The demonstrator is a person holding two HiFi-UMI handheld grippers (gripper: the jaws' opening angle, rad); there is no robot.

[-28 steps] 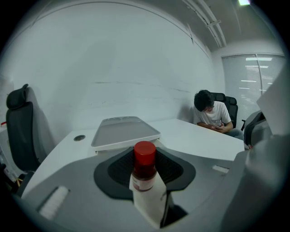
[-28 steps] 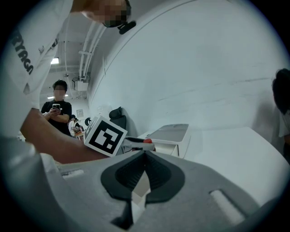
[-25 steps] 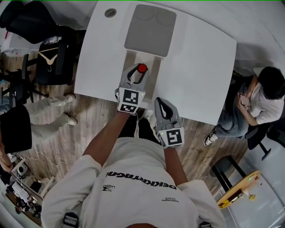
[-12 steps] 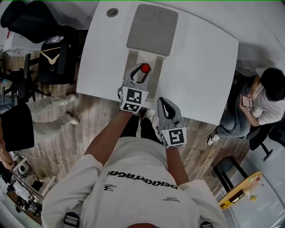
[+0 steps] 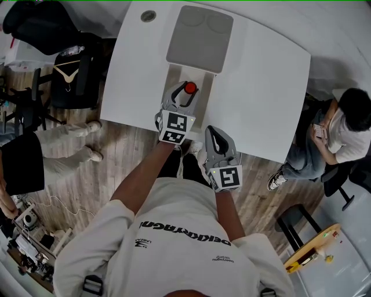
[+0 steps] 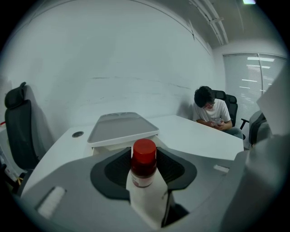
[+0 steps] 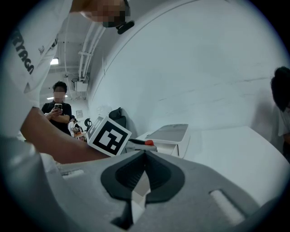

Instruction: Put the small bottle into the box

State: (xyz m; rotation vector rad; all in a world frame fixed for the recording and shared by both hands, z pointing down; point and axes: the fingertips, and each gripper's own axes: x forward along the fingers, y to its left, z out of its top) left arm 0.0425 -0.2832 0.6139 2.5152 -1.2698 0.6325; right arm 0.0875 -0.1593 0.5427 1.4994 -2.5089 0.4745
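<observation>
Red-capped, the small bottle point(image 5: 190, 88) sits within the open box point(image 5: 174, 76) in the head view, between the jaws of the left gripper point(image 5: 183, 93). The right gripper point(image 5: 212, 137) waits nearer, likely to keep clear. In the left gripper view the jaws are opening, and a dark gap shows beside the bottle, apparently a release. In the right gripper view the jaws are pressed together and empty.

White bench point(image 5: 261, 87) with a round cable grommet point(image 5: 148, 15) near its far-left corner, wood floor point(image 5: 124, 156) all around. There's a person point(image 5: 342, 125) sitting off to the right with a phone point(image 5: 318, 131). Black office chair point(image 5: 81, 87) and a clothes hanger point(image 5: 68, 71) on the left.
</observation>
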